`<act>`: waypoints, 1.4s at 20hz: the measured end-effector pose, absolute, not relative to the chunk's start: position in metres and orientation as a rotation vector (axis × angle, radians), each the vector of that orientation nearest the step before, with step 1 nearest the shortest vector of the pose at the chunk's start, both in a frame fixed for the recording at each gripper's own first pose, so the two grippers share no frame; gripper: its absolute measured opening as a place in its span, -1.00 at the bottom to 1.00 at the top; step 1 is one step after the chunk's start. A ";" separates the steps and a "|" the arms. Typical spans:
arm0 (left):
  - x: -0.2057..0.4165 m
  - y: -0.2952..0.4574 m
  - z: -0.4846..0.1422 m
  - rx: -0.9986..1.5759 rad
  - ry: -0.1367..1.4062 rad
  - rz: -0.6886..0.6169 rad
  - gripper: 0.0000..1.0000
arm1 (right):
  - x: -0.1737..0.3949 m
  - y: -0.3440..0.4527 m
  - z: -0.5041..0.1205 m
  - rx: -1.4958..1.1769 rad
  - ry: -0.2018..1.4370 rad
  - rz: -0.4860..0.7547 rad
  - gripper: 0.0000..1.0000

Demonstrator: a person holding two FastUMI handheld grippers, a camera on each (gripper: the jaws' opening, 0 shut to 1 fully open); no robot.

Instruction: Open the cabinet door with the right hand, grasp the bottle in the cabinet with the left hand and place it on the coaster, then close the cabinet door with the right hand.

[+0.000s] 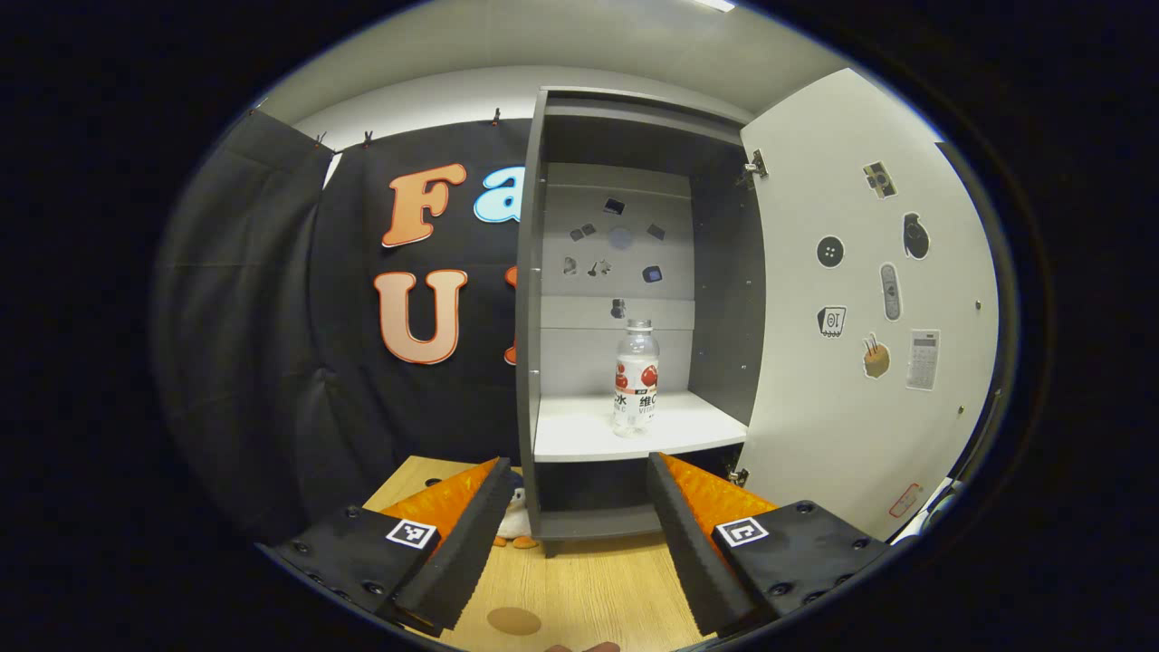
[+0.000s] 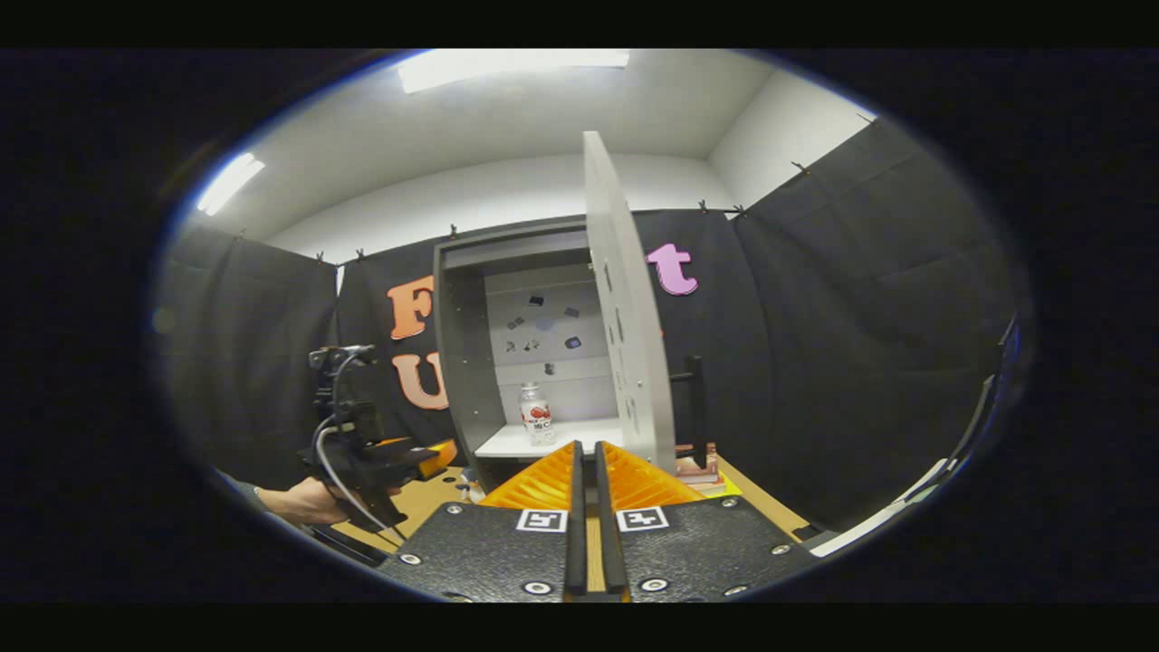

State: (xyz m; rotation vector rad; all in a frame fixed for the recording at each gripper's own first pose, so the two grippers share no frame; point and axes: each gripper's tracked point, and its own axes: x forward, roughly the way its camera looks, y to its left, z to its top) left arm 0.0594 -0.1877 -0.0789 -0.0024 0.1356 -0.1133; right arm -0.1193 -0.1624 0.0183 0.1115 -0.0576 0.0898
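Observation:
A clear bottle (image 1: 636, 376) with a red and white label stands upright on the white shelf (image 1: 579, 435) of the grey cabinet (image 1: 530, 299). Its white door (image 1: 860, 299) is swung wide to the right. My left gripper (image 1: 575, 507) is open, level with the shelf's front edge and short of the bottle. A round brown coaster (image 1: 513, 620) lies on the wooden table below it. In the right gripper view the door (image 2: 625, 335) stands edge-on, with its black handle (image 2: 695, 398) behind it. My right gripper (image 2: 587, 471) is shut on nothing, just in front of the door's lower edge. The bottle (image 2: 536, 412) shows far off.
A small penguin toy (image 1: 516, 523) sits on the table (image 1: 589, 580) at the cabinet's foot. A hand (image 2: 303, 501) holds the left gripper (image 2: 435, 457) at the left. A low stack of flat things (image 2: 697, 471) lies under the door handle. Black cloth walls surround the booth.

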 end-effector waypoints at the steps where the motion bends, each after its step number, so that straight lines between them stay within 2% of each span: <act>1: 0.076 -0.193 -0.079 -0.002 0.125 -0.129 0.87 | -0.114 -0.150 0.013 0.105 -0.047 0.086 -0.98; 2: 0.092 -0.196 -0.080 0.001 0.120 -0.140 0.93 | -0.108 -0.138 0.007 0.102 -0.034 0.080 -0.96; 3: 0.112 -0.203 -0.083 -0.003 0.114 -0.153 0.87 | -0.100 -0.126 0.002 0.107 -0.026 0.081 -0.64; 4: 0.129 -0.208 -0.086 -0.010 0.121 -0.162 0.87 | -0.092 -0.116 -0.004 0.114 -0.014 0.073 -0.61; 5: 0.147 -0.218 -0.092 -0.021 0.133 -0.186 0.93 | -0.084 -0.111 -0.009 0.124 0.000 0.066 -0.68; 6: 0.167 -0.228 -0.094 -0.032 0.137 -0.205 0.97 | -0.076 -0.106 -0.014 0.132 0.012 0.055 -0.59; 7: 0.186 -0.236 -0.094 -0.042 0.127 -0.224 0.92 | -0.067 -0.104 -0.019 0.141 0.022 0.040 -0.55; 8: 0.202 -0.246 -0.095 -0.043 0.119 -0.250 0.99 | -0.058 -0.104 -0.024 0.152 0.036 0.026 -0.55; 9: 0.216 -0.254 -0.097 -0.042 0.109 -0.266 0.99 | -0.051 -0.101 -0.029 0.168 0.052 0.017 -0.42; 10: 0.229 -0.262 -0.099 -0.040 0.101 -0.288 0.93 | -0.043 -0.101 -0.032 0.184 0.062 0.004 -0.50; 11: 0.241 -0.269 -0.102 -0.030 0.099 -0.301 0.94 | -0.035 -0.100 -0.036 0.197 0.075 -0.007 -0.39; 12: 0.251 -0.273 -0.102 -0.021 0.091 -0.304 0.87 | -0.029 -0.098 -0.039 0.198 0.084 -0.018 -0.38; 13: 0.261 -0.276 -0.102 -0.013 0.077 -0.307 0.93 | -0.024 -0.100 -0.042 0.191 0.092 -0.032 -0.37; 16: 0.290 -0.289 -0.103 -0.019 0.065 -0.329 0.93 | -0.007 -0.097 -0.050 0.177 0.122 -0.052 -0.31; 19: 0.317 -0.289 -0.105 -0.006 0.065 -0.293 0.99 | 0.006 -0.095 -0.055 0.174 0.141 -0.060 -0.31; 20: 0.325 -0.290 -0.105 -0.008 0.065 -0.290 0.93 | 0.009 -0.096 -0.057 0.170 0.147 -0.063 -0.31; 24: 0.346 -0.297 -0.107 0.025 0.069 -0.275 0.92 | 0.011 -0.097 -0.065 0.180 0.182 -0.068 -0.30; 26: 0.350 -0.300 -0.108 0.036 0.070 -0.275 0.99 | 0.010 -0.099 -0.067 0.176 0.195 -0.069 -0.29; 27: 0.345 -0.300 -0.107 0.034 0.074 -0.282 0.77 | 0.007 -0.099 -0.068 0.173 0.199 -0.067 -0.29; 28: 0.344 -0.299 -0.105 0.029 0.074 -0.281 0.70 | 0.004 -0.101 -0.068 0.171 0.197 -0.068 -0.29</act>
